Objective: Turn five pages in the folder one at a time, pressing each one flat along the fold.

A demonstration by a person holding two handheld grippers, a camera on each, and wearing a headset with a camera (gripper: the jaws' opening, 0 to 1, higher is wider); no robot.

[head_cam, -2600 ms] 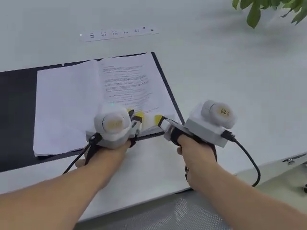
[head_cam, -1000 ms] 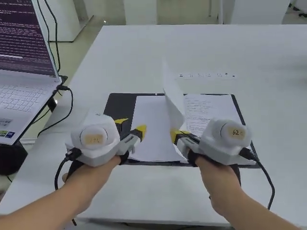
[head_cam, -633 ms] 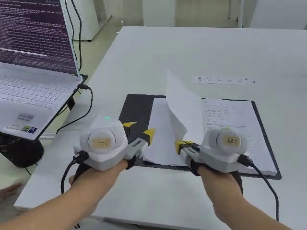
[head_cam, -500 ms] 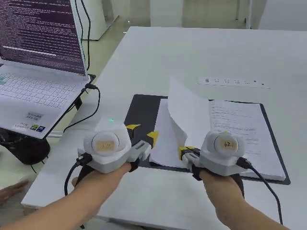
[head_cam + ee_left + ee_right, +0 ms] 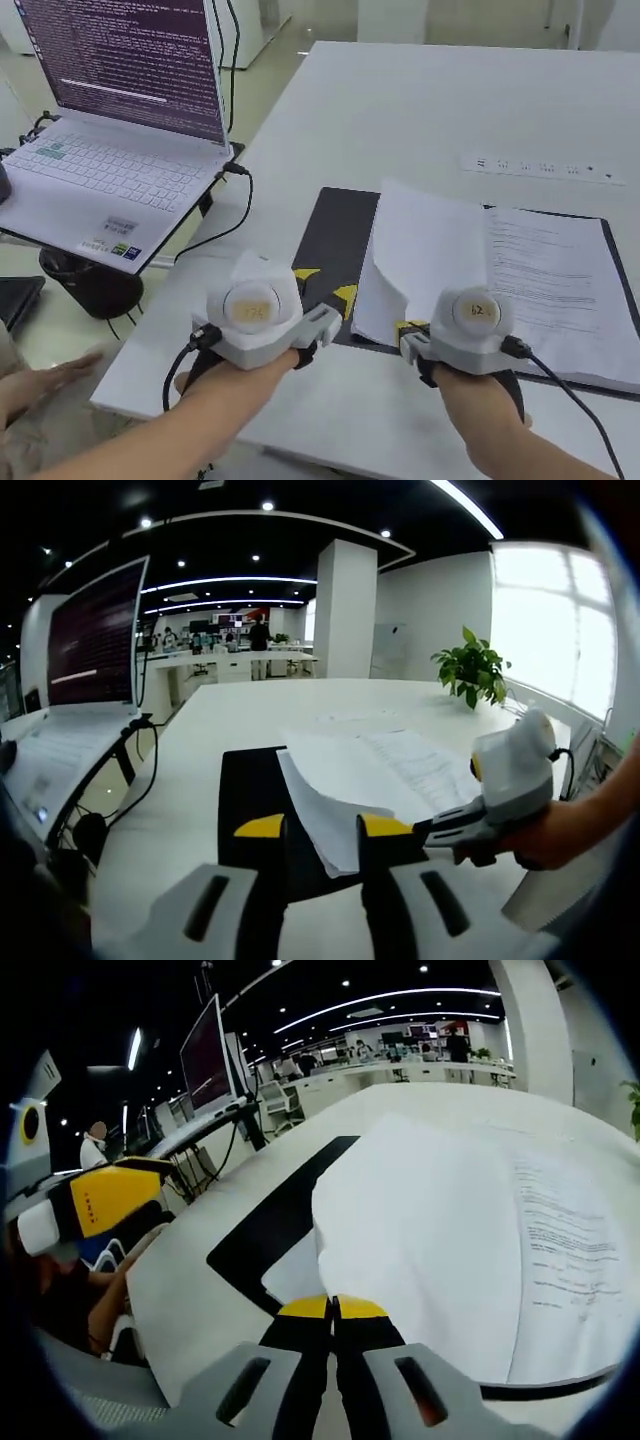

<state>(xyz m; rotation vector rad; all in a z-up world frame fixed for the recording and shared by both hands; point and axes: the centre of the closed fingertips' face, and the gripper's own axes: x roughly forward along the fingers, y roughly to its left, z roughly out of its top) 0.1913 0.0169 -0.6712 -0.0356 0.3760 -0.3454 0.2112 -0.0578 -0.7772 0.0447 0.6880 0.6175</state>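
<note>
Round cap on the right claw (image 5: 408,328), which pinches the lifted page (image 5: 430,250): reads "62".
Orange cap on the left claw (image 5: 326,285): digits blurred.
Laptop screen (image 5: 130,60) and flat printed page (image 5: 560,285): text lines too small to read.

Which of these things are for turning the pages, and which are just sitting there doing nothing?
For the job:
black folder
lifted page, pinched at its corner by the right hand-held gripper
left hand-held gripper, open and holding nothing

Just lying about:
laptop
power strip
potted plant
</note>
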